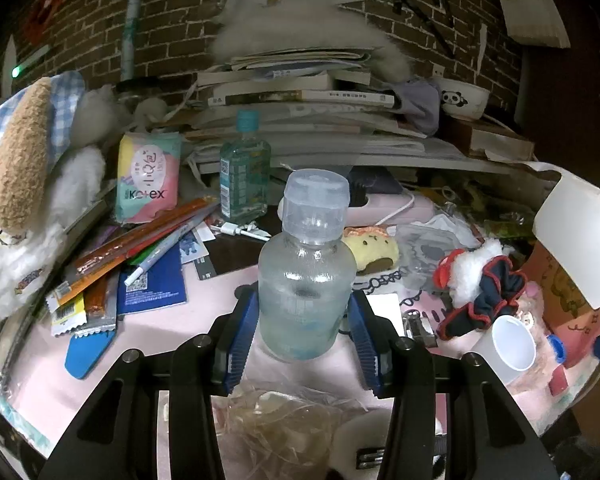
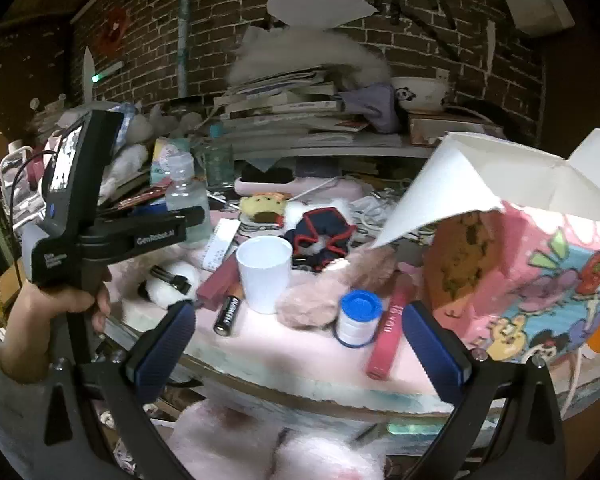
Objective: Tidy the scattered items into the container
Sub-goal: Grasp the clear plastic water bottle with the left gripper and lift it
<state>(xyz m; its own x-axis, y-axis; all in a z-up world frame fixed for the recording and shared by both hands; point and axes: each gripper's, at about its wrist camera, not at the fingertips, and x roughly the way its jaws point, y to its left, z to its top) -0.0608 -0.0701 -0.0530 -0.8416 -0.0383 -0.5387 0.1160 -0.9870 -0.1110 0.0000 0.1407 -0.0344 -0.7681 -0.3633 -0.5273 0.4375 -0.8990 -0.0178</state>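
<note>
Carrying step in hand: left gripper (image 1: 304, 334) pinching clear bottle (image 1: 306, 280) above pink tabletop (image 1: 160, 344); right gripper (image 2: 300, 350) spread, empty; next, probably across to patterned box (image 2: 540, 280), then release.

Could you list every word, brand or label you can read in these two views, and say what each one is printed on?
"Kotex": on the pastel pad packet leaning by the books.
"GenRobot.AI": on the arm of the left gripper, seen from the right wrist.
"DURACELL", partly blurred: on the black battery.
Too small or blurred to read: the book spines, the green bottle's label, the snack wrappers, the pink tube's lettering, and the small print on the gripper handle.
</note>
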